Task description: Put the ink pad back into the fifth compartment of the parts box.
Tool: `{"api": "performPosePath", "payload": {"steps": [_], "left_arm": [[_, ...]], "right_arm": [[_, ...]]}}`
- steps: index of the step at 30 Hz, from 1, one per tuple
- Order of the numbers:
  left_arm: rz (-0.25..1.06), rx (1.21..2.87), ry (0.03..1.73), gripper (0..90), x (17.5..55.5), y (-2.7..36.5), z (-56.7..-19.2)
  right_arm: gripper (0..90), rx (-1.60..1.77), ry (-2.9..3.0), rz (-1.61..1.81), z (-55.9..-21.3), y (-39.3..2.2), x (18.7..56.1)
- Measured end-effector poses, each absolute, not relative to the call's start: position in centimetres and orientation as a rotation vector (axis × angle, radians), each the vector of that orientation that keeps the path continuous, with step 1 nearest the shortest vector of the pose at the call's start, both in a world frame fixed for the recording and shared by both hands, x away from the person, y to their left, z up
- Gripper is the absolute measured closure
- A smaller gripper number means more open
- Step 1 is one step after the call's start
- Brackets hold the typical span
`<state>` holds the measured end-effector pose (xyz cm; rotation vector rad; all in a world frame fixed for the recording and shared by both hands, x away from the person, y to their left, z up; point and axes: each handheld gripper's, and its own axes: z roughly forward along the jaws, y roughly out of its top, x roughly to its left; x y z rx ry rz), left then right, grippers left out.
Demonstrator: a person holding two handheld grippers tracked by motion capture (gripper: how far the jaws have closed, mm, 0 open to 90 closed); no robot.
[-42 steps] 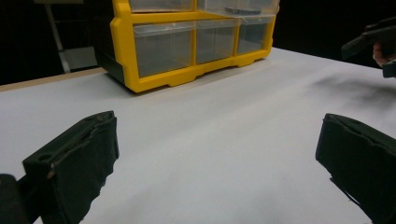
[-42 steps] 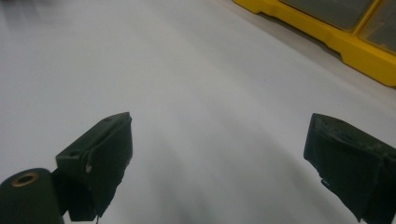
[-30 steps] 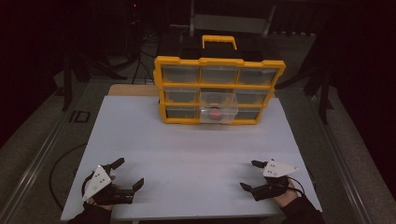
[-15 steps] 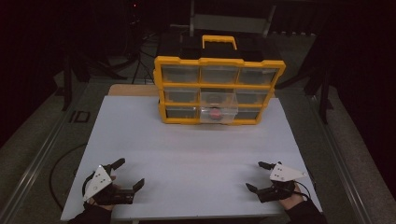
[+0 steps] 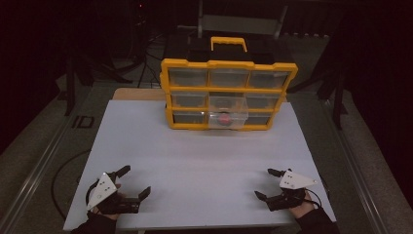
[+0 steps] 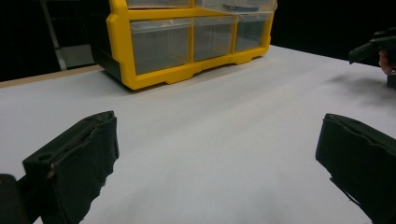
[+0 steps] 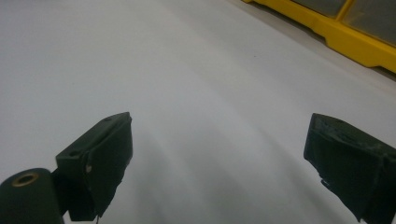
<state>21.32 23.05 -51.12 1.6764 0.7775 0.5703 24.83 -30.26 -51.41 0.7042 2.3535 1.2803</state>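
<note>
A yellow drawer organizer (image 5: 229, 92) with clear drawers and a black handle stands at the far side of the white table (image 5: 204, 156). Its lower middle drawer (image 5: 228, 111) is pulled out, with a small red object (image 5: 225, 118) inside. My left gripper (image 5: 136, 181) rests near the front left corner, open and holding nothing. My right gripper (image 5: 263, 183) sits near the front right, also open and holding nothing. In the left gripper view, the left gripper (image 6: 217, 154) has wide-spread jaws that frame the organizer (image 6: 187, 42). In the right gripper view, the right gripper (image 7: 219, 158) hangs over bare table, the organizer's base (image 7: 345, 37) at the top right.
The table's front edge runs just below both hands. A wooden strip (image 5: 139, 94) shows behind the white top at the left. Dark floor, stands and cables surround the table. In the left gripper view the other gripper (image 6: 373, 49) appears at the far right.
My right gripper has drawn slightly back and to the right, toward the table's front edge. The left gripper and the organizer have stayed put.
</note>
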Motion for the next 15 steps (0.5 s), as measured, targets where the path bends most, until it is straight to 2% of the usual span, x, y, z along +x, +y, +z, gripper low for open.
{"api": "performPosePath", "payload": {"steps": [15], "left_arm": [[0.567, 1.675, 0.784, 0.0, 21.43, 23.05, -51.18]], "right_arm": [[8.3, 0.707, 2.361, 1.285, -51.42, -30.15, 24.83]]}}
